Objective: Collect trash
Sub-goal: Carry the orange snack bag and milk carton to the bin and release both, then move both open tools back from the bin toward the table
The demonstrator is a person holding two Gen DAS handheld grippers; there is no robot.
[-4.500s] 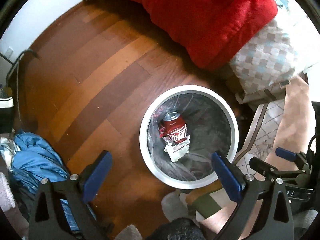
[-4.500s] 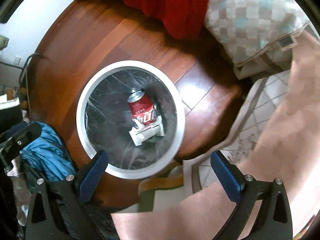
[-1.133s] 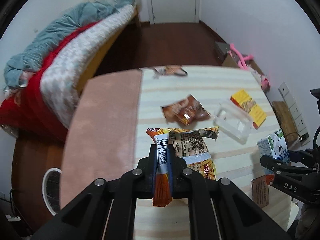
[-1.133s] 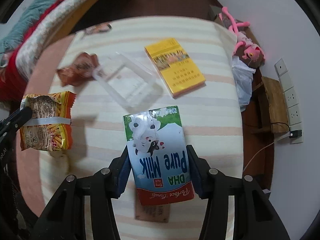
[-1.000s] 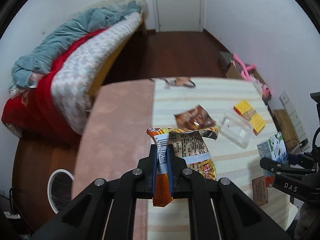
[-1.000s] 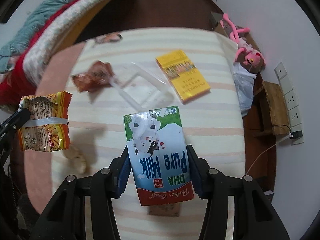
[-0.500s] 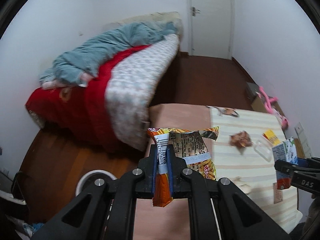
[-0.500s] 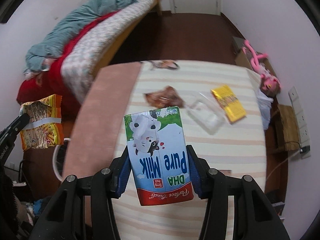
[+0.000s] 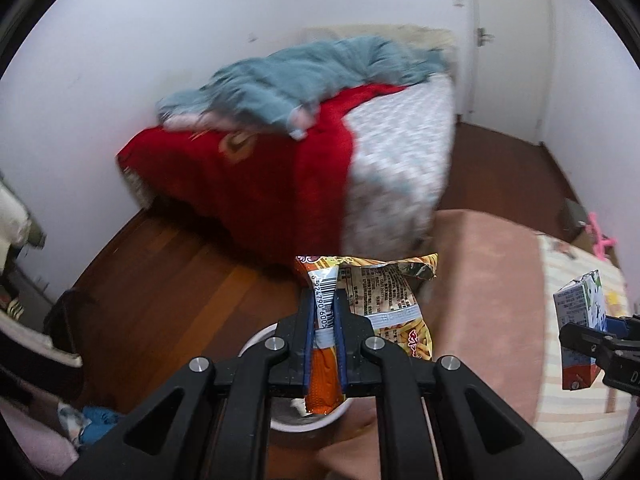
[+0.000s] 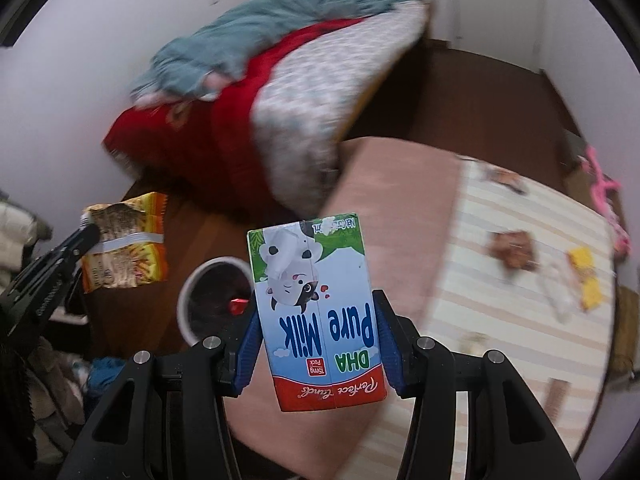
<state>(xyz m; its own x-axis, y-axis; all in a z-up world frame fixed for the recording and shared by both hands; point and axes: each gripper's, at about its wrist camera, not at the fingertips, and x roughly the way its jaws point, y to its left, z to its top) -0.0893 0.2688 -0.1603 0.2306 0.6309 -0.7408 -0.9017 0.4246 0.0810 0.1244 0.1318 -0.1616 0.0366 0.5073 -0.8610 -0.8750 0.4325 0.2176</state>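
Clearly a carrying moment, both tools loaded. Left gripper (image 9: 325, 312) clamped flat on the near edge of the snack bag (image 9: 384, 300), blue pads pressed together on the thin foil, so the bag hangs forward and high, free of the floor. Right gripper (image 10: 316, 344) closed on the two sides of the milk carton (image 10: 316, 312), held with print upside down; a grip across the wide body probably chosen because the carton is stiff and does not slip. Both pieces of trash kept in the air, near the white bin (image 10: 212, 280) on the wooden floor (image 9: 168, 280), at the left of the table edge with the pink cloth (image 10: 396, 200). Likely reason for this height: to pass over the rim and drop from above.

Hard to read much else. Bed with red blanket (image 9: 248, 168) blurred in both views. Bin mostly covered: in the left view only part of the rim (image 9: 256, 340) seen behind the gripper body, in the right view its right half hidden by the carton; something red inside, not identifiable. More litter far right on the striped cloth (image 10: 516, 304), a brown wrapper (image 10: 512, 254) and a yellow item (image 10: 586, 276), smeared, details impossible to tell. Carton cut off in the left view at the right edge.
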